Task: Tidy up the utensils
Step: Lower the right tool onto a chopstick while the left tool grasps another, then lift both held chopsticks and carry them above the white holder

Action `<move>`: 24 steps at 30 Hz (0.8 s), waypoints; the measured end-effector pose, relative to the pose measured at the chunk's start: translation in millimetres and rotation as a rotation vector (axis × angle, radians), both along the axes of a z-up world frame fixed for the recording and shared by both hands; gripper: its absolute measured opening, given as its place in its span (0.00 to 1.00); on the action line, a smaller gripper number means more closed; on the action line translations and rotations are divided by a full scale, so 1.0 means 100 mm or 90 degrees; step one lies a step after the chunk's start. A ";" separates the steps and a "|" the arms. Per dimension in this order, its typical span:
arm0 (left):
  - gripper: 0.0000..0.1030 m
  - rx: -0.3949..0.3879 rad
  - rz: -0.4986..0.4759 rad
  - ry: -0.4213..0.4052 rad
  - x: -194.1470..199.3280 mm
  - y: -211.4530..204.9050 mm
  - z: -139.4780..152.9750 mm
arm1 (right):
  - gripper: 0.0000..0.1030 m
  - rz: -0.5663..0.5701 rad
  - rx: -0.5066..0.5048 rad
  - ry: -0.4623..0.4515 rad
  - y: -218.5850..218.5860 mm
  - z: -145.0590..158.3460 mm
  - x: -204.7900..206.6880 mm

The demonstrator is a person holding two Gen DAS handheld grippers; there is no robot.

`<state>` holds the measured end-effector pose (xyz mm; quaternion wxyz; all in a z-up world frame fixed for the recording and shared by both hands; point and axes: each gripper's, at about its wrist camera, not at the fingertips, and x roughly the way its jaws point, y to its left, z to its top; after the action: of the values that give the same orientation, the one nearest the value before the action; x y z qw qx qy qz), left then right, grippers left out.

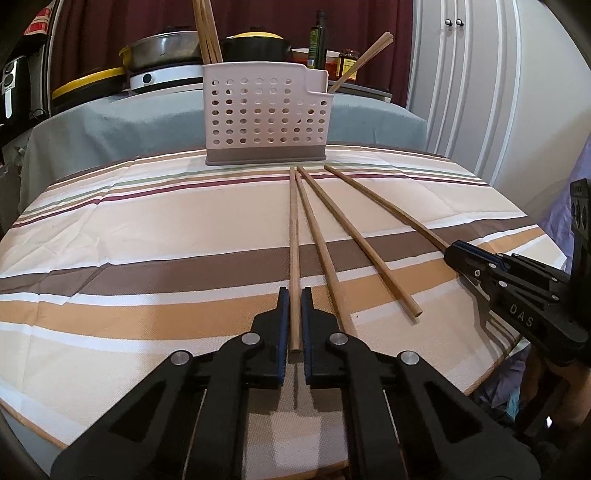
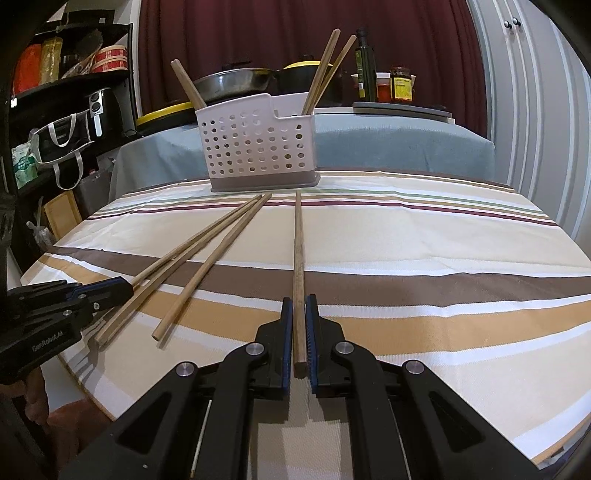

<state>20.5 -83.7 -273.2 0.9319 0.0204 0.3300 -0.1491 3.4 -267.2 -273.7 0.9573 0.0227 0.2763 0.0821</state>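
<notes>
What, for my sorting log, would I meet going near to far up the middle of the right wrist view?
Right gripper → long wooden chopstick between its fingers → white perforated plastic utensil holder → steel pan → dark red curtain.

Four chopsticks (image 1: 364, 242) fan out on the tablecloth (image 1: 147, 229) at frame centre, tips toward the caddy (image 1: 266, 116) standing behind them, upper middle; more chopsticks (image 2: 325, 70) stand in it, pots (image 1: 166, 51) behind
</notes>
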 end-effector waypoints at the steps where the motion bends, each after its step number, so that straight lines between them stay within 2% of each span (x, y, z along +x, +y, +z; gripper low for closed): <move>1: 0.06 -0.003 0.000 0.001 0.00 0.01 0.00 | 0.08 0.001 0.001 -0.001 0.00 0.00 -0.01; 14: 0.06 -0.008 -0.001 -0.027 -0.06 0.06 0.09 | 0.07 0.003 -0.012 -0.011 0.01 0.03 -0.07; 24: 0.06 -0.010 0.018 -0.107 -0.17 0.24 0.49 | 0.07 -0.002 -0.028 -0.074 0.04 0.45 -0.18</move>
<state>3.6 -59.4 -224.4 0.9584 0.0209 0.2497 -0.1366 -14.6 -263.4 -228.3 0.9722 -0.0030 0.2218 0.0754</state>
